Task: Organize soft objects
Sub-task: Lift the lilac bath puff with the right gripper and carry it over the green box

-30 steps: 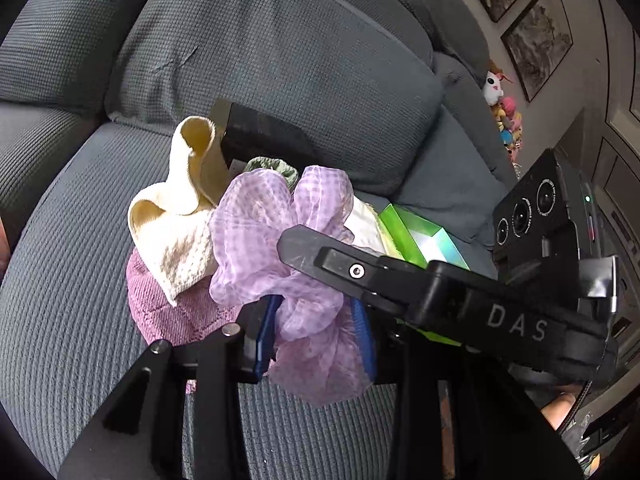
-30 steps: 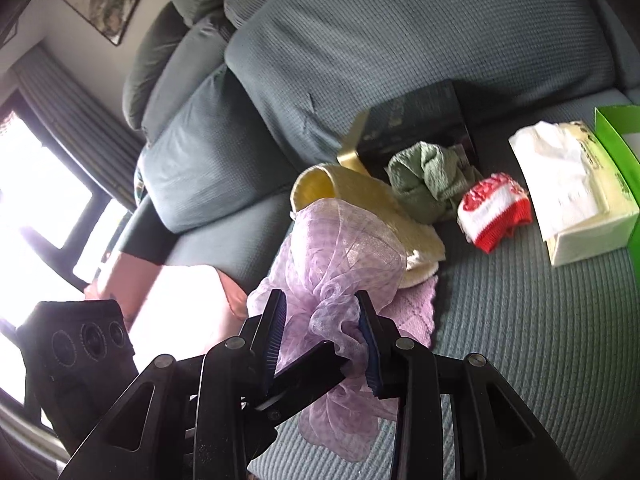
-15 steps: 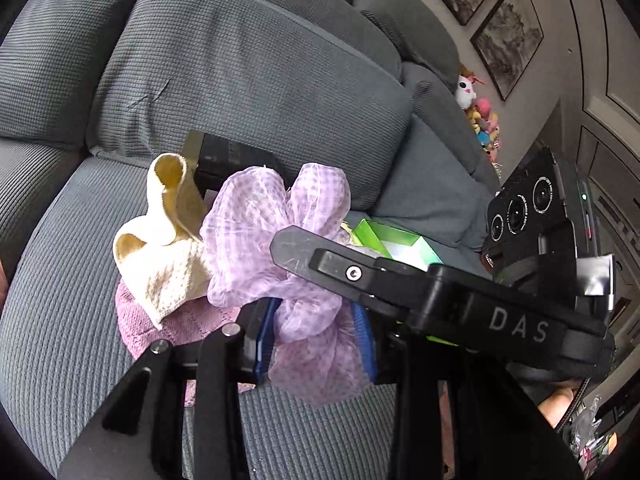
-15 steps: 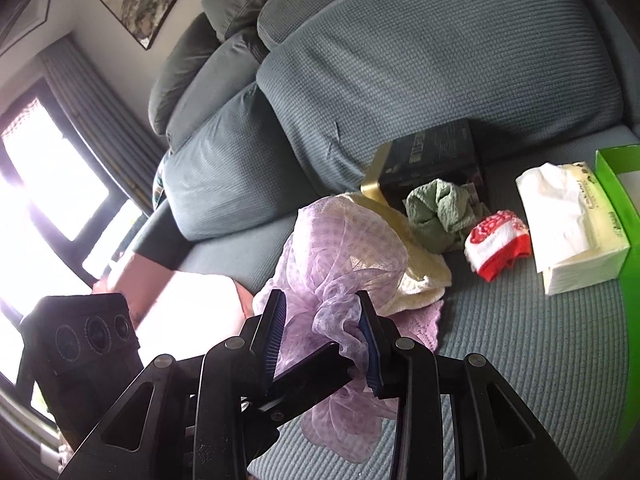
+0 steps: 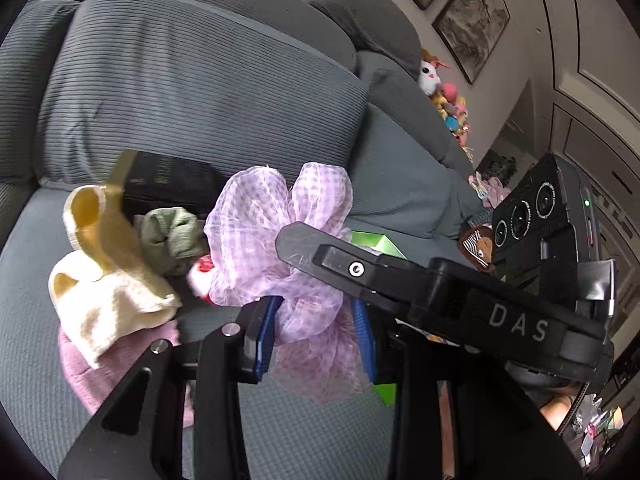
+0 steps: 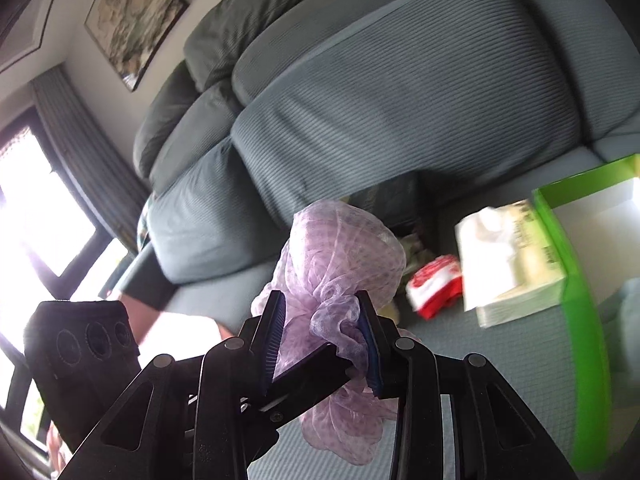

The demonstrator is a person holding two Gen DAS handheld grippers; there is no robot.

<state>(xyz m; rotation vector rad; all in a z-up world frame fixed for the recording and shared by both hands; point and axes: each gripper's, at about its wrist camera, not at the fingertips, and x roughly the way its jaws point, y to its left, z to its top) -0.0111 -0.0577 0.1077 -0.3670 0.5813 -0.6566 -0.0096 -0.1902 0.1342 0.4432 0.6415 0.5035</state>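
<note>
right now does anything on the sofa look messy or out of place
Yes. The cream cloth, green cloth and red-and-white item lie crumpled in a loose heap on the seat beside a dark box. The lilac gauze cloth is bunched up, pinched by both grippers.

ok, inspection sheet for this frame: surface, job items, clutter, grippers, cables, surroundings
Surface: grey sofa seat.
Job's things: lilac gauze cloth held up between both grippers; cream cloth, green cloth, red-white item, pink cloth on the seat.
Clutter: dark box, tissue pack, green box.
Grippers: left gripper and right gripper both clamp the gauze.
Cables: nothing seen.
Surroundings: framed pictures, plush toys, window.
</note>
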